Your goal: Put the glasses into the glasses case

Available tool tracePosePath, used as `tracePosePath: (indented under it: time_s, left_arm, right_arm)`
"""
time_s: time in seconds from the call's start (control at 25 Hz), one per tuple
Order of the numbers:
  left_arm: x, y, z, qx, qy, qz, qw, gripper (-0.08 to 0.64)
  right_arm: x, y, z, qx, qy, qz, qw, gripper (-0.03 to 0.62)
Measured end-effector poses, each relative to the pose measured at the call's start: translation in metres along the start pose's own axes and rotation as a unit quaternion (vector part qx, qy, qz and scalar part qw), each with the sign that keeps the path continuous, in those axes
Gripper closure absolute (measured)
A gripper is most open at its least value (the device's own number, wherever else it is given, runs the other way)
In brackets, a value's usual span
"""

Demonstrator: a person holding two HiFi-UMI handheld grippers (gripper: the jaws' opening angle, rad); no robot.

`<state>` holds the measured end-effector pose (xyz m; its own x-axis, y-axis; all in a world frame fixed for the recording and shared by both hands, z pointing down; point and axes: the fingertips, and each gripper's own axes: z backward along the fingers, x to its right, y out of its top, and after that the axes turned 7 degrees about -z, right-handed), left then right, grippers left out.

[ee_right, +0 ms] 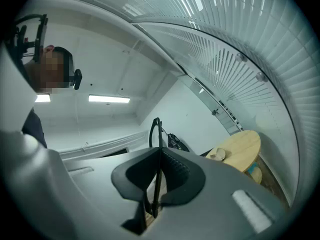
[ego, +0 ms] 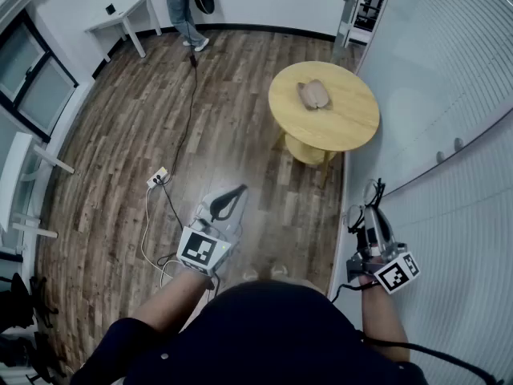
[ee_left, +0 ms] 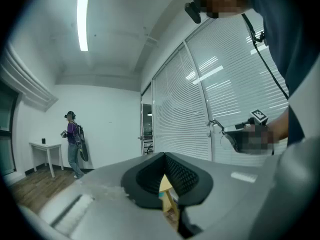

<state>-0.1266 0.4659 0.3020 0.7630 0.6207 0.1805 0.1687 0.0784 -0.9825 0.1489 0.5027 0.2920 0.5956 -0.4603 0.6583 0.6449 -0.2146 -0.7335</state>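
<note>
Standing on the dark wood-plank floor (ego: 120,135), well short of the round pale-wood table (ego: 361,127), the person holds both tools low in front of the body, each aimed roughly toward that table. The right gripper (ego: 371,208), on the side of the table nearest the white-blinded glass wall (ego: 449,95), has its black ribbed pads pressed together on the thin black-framed glasses (ee_right: 152,134). A slim dark part of the frame runs down between the pads and a curved loop of it stands above the jaw tips. In the head view the glasses (ego: 373,192) show as a dark wire shape at the front of this gripper, well apart from the table. The left gripper (ego: 236,191) is further from the wall than the right one. Its own view shows the pads meeting at the tips with nothing held (ee_left: 164,156). On the tabletop, close to its middle, lies the tan oval glasses case (ego: 314,95), open with both halves facing up; the right gripper view shows it as a small pale shape (ee_right: 217,155) on the table (ee_right: 245,149). Beyond the table, by the far wall, a second person (ego: 180,6) stands next to a white side table (ego: 120,18). A white power strip (ego: 157,176) with trailing cables lies on the floor between the table and the left gripper.
</note>
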Motion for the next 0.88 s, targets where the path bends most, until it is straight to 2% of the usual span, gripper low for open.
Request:
tracePosePath:
  time_s: [0.16,0.36,0.48,0.6,0.72,0.88]
  left_arm:
    - [0.002,-0.003,0.001,-0.001,-0.011,-0.027,0.9996,0.56]
    - [0.014,0.004,-0.014,-0.002,0.005,0.0,1.0,0.56]
    - [0.016,0.009,-0.022,-0.001,0.011,-0.006,0.9999,0.56]
    - [0.024,0.009,-0.031,-0.005,0.013,-0.024,0.9996,0.56]
    - [0.032,-0.003,-0.041,-0.015,0.002,-0.063,0.9979,0.56]
    - [0.03,-0.013,-0.046,-0.032,0.017,-0.04,0.9985,0.56]
  right_arm:
    - [0.004,0.0,0.002,-0.001,-0.006,-0.003,1.0,0.568]
    - [0.022,0.005,0.013,-0.004,-0.008,-0.006,1.0,0.569]
    - [0.027,0.012,0.014,0.001,0.007,-0.016,1.0,0.568]
    - [0.028,0.017,0.013,0.0,0.042,-0.012,0.999,0.568]
    - [0.038,0.016,0.006,-0.017,0.058,0.002,0.998,0.568]
    - [0.055,0.011,-0.006,-0.022,0.054,-0.018,0.998,0.568]
